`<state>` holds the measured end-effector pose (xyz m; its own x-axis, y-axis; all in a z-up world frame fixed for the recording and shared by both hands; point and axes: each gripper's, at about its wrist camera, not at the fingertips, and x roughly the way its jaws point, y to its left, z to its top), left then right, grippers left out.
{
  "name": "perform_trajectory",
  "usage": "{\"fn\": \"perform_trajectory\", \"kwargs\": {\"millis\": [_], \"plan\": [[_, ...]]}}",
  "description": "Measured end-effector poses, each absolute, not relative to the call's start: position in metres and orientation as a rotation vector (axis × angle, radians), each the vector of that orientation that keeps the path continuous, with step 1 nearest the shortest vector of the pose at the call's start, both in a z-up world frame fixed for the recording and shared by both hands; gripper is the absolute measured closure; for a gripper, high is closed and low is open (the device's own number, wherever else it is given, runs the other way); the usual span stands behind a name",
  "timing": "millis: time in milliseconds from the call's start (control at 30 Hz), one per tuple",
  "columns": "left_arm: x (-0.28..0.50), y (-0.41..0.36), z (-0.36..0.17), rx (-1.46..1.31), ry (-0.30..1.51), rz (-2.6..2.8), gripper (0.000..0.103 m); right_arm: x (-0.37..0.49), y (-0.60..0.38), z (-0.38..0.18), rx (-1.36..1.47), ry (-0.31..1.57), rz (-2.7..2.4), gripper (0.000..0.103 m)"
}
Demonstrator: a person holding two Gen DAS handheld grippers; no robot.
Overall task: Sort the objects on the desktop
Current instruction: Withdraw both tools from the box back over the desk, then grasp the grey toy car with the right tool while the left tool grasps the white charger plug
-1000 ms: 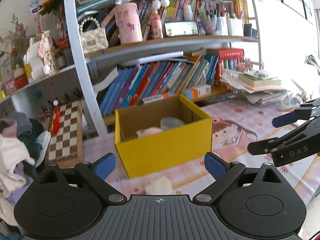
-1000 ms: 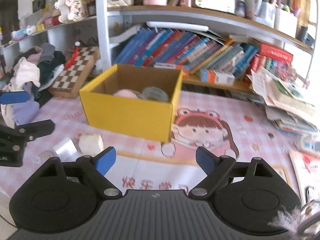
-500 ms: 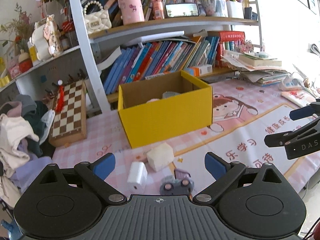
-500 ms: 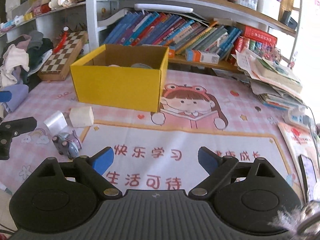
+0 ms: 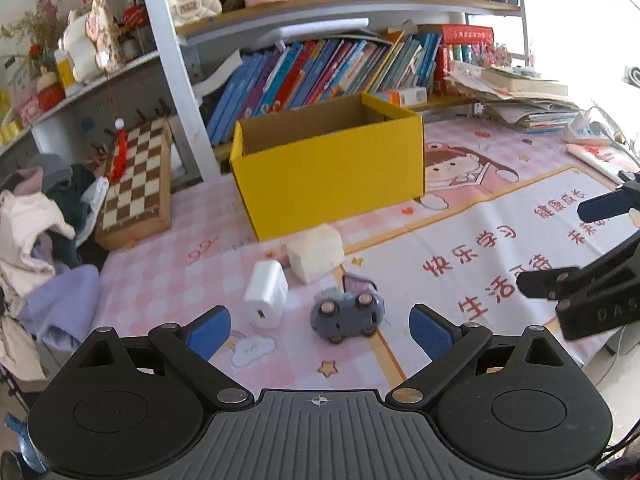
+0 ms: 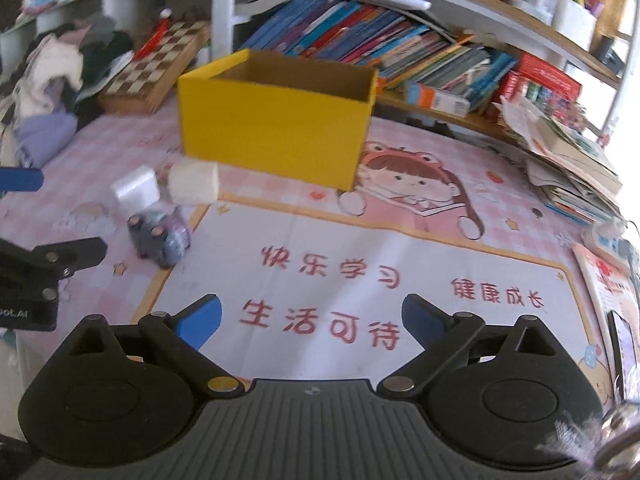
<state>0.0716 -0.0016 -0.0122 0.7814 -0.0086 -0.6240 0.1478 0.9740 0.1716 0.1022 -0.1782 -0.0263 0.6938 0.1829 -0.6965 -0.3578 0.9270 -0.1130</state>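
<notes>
I'm holding the left gripper (image 5: 320, 330) low over the desk with its blue ribbed fingertips (image 5: 210, 330) spread wide and nothing between them. Just ahead of it a small grey toy car (image 5: 346, 315) is lying tipped on its side, pink wheels facing me, rounded plastic body. Beside it on the left a smooth white charger block (image 5: 266, 299) is lying flat, its port end pointing my way. Behind both, an off-white cube (image 5: 316, 253) with a matte, foam-like face is sitting just in front of the yellow cardboard box (image 5: 332, 176), which is standing open-topped with a brown corrugated interior; from this low angle I'm not seeing inside it.

My right gripper (image 6: 311, 317) is hovering over the glossy pink checked desk mat (image 6: 400, 240), fingers parted, empty too. This view is blurring a bit, but I'm picking out the three items clustered left of centre, near the box's front corner.

Around the edges, a wooden chessboard (image 5: 138, 184) is leaning by the white shelf post (image 5: 172, 64), crumpled clothes (image 5: 36, 224) are piling at far left, slanted books (image 5: 320, 68) are filling the shelf behind, and loose papers (image 6: 572, 160) are stacking at right.
</notes>
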Motion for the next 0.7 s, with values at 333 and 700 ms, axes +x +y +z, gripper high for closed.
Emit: {"fn": "perform_trajectory", "kwargs": {"millis": [333,700], "plan": [[0.073,0.012,-0.014,0.167,0.683,-0.051,0.005,0.108,-0.170,-0.026,-0.253,0.744,0.354,0.006],[0.076,0.018,-0.013,0.131,0.687,-0.024,0.005,0.122,-0.149,-0.030,-0.283,0.759,0.467,0.009]]}}
